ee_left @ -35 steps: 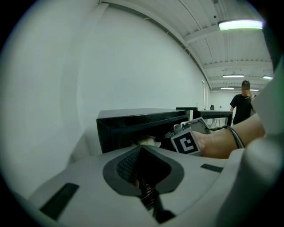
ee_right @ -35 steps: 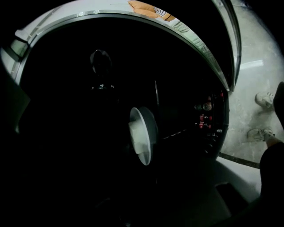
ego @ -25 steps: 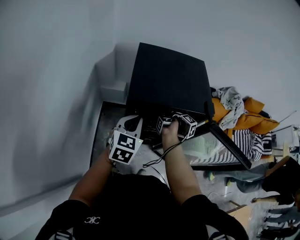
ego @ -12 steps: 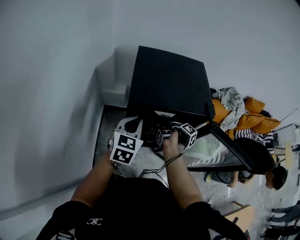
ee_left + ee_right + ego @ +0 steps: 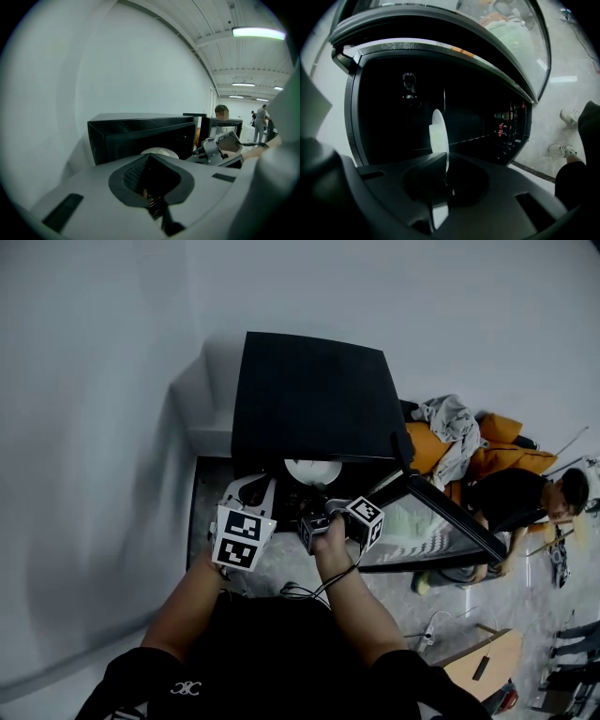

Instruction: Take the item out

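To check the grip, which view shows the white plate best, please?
The right gripper view: the white plate sits edge-on in the right gripper's jaws, which have just been closing. The head view shows its face at the oven mouth; the left gripper view, a sliver.

The microwave (image 5: 314,395), upper middle of the head view, has a matt black casing, finely pebbled along its front edge. Its open door (image 5: 417,531) is glossy glass in a black frame and throws back pale reflections. The plate (image 5: 438,136), centre of the right gripper view, is smooth, white and glazed-looking. The left claw (image 5: 152,204) has a matt pale-grey plastic shell around a ribbed dark recess. The wall (image 5: 94,427) is smooth matt white, the floor (image 5: 534,606) faintly shiny, and the heaped clothes (image 5: 455,427) soft cloth.
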The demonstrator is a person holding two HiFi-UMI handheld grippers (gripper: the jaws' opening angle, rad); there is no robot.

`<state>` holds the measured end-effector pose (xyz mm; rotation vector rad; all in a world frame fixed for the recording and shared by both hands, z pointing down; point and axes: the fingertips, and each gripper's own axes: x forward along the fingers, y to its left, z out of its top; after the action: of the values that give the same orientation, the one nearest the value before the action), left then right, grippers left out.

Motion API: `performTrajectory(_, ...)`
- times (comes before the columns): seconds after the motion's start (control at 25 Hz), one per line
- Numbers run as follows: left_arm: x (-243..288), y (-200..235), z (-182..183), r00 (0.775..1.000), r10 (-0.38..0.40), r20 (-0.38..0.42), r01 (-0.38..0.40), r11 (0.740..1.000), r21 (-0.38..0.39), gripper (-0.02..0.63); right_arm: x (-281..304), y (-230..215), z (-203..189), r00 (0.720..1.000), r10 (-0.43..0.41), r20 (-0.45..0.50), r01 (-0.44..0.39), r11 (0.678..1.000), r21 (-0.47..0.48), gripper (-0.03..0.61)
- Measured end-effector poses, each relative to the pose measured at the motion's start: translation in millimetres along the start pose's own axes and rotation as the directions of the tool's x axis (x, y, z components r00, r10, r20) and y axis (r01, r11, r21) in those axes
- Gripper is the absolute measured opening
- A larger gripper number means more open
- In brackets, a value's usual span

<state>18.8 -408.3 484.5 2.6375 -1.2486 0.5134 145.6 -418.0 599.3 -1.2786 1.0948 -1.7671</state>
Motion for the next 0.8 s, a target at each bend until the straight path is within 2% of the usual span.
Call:
performTrajectory(0.12,3.4,-0.1,-1.1,1.000,-0.001,-0.003,0.001,1.000,0.005,-0.002,3.0,0.6,3.6,1.000,0.025,0.009,-0.025,1.000,-0.003,0.025)
performTrajectory(0.24,5.4,2.4,-3.0,1.000,0.002,-0.006,-0.002,1.000,0.012,-0.002,13.4,-3.0,7.7,1.000,0.028,0.013,-0.028,1.000,0.009,0.055)
performTrajectory(0.36,3.6,4.1,0.0,1.000,0.008,-0.005,-0.008,1.000,0.017,-0.002,21.1,-5.2,10.1,1.000,0.015,0.023,-0.016,0.999,0.037,0.055)
performTrajectory(0.56,1.2,8.3,1.1,1.000,0.016,-0.010,-0.016,1.000,0.021,-0.002,30.3,2.2,8.0,0.999,0.051,0.015,-0.052,0.995,0.084,0.051)
performTrajectory(0.8,-3.2,12.2,-8.3,1.000,0.021,-0.017,-0.021,1.000,0.011,-0.002,26.6,4.7,6.3,0.996,0.088,-0.002,-0.088,0.996,0.033,0.029)
